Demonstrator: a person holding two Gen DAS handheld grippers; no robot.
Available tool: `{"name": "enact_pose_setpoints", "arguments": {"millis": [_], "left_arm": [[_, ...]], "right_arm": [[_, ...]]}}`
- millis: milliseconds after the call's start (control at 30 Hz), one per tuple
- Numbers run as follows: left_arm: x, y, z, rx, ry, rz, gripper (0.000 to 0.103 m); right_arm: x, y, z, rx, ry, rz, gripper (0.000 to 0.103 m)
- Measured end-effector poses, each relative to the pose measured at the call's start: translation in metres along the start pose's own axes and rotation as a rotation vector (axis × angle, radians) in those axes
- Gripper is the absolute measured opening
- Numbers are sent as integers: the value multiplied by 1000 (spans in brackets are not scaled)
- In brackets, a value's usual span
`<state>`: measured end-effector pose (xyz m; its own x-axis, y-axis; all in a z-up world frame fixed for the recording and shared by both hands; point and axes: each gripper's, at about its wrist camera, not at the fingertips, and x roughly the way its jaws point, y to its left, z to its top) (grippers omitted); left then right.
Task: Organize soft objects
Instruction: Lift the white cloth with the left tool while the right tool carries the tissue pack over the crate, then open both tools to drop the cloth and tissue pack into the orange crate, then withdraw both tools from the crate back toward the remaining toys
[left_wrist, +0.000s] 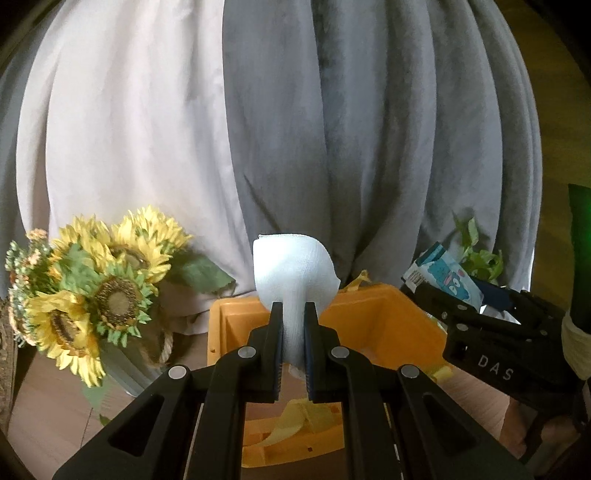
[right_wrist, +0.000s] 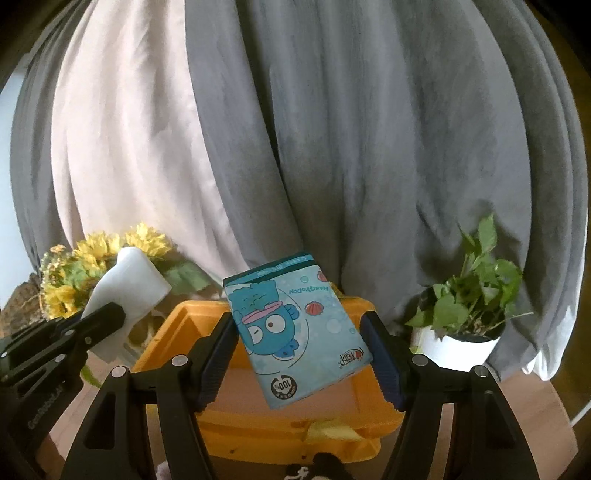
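Both grippers hold goods over the orange bin (right_wrist: 373, 406): left gripper (left_wrist: 293, 314) white cloth (left_wrist: 291, 266), right gripper (right_wrist: 299, 332) tissue pack (right_wrist: 295, 328).

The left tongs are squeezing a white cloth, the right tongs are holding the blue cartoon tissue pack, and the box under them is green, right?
Almost. The box under them is orange, not green, as the right wrist view shows. The rest holds: the left tongs squeeze the white cloth, and the right tongs hold the blue cartoon tissue pack.

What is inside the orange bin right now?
The orange bin shows a bare pale floor. Yellow cloth drapes over its front rim. The tissue pack and white cloth hide the middle.
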<state>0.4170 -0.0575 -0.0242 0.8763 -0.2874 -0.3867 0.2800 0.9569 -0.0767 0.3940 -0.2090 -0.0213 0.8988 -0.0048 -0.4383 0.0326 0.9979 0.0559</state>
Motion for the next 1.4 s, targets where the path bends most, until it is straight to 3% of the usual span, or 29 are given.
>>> {"name": "enact_pose_setpoints", "arguments": {"millis": [600,733,800,900,1400], "left_arm": [[72,13,-25,-13,154,-10,12],[83,14,-29,-19,184,-14,38],[86,14,-29,-27,193,-19,40],[84,14,-30,-35,201,-14,45],[34,8,-13,-38,130,43,51]], "right_arm": [[87,-13,-19,32,159,5,69],[96,-11,-22,22,180,6,70],[101,-11,-24,17,198,13,73],[102,-13,-23,24,201,14,80],[65,-15,-18,47,142,-20,80]]}}
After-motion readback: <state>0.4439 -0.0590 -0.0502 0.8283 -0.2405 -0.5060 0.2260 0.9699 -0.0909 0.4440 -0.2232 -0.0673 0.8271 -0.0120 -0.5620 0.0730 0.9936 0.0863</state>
